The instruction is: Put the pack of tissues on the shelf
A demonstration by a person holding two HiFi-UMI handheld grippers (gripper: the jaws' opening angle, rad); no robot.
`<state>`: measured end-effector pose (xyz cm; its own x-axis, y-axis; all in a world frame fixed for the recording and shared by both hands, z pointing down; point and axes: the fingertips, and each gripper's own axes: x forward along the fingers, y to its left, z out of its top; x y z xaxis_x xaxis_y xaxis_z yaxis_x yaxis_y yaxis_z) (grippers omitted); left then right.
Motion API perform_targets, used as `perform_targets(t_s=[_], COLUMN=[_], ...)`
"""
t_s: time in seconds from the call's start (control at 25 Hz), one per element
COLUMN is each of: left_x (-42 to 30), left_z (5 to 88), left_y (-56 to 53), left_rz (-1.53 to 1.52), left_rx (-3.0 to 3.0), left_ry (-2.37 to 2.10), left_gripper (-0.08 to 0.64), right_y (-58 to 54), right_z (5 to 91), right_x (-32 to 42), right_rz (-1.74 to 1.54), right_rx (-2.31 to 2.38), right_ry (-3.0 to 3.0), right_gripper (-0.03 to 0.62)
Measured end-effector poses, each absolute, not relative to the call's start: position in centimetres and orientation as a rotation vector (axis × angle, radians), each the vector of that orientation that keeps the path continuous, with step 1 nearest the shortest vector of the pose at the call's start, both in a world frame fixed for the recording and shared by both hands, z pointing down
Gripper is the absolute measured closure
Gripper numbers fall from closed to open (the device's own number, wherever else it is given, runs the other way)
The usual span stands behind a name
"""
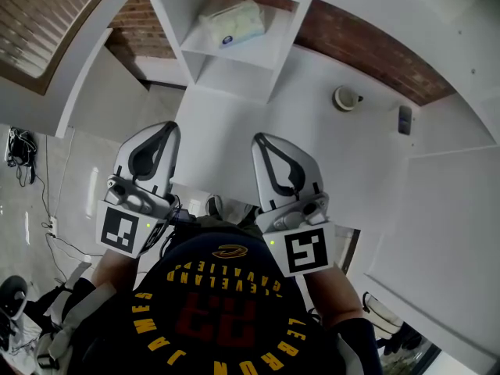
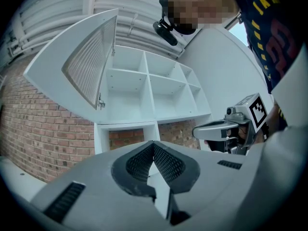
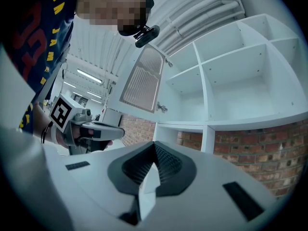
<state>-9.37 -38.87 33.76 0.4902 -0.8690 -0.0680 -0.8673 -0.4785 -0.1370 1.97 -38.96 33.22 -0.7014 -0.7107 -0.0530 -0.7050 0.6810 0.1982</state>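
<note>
Head view: pack of tissues (image 1: 232, 23) sits on the shelf (image 1: 262, 51), top centre, well above the clenched, empty left gripper (image 1: 166, 129) and right gripper (image 1: 260, 141).

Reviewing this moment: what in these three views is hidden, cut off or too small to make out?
- Pack of tissues: head view, its print is too small to read; neither gripper view shows it.
- Round object and dark object on the white surface: head view, too small to identify.
- Lowest compartments of the shelf: left gripper view, the left gripper's own body covers their lower part.
</note>
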Motion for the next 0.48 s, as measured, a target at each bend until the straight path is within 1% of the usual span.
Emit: perform_targets(t_s=[0.48], left_x=[-9.62], left_z=[33.68], left_y=[-39.54], left_rz=[0.005], left_rx=[-2.556], left_ry=[1.527], left_gripper=[0.557], right_y=[-39.25], right_z=[33.72], right_x=[2.67], right_rz=[-0.277], right_rx=[1.231], right_ry=[-2.856], right_gripper=[0.598])
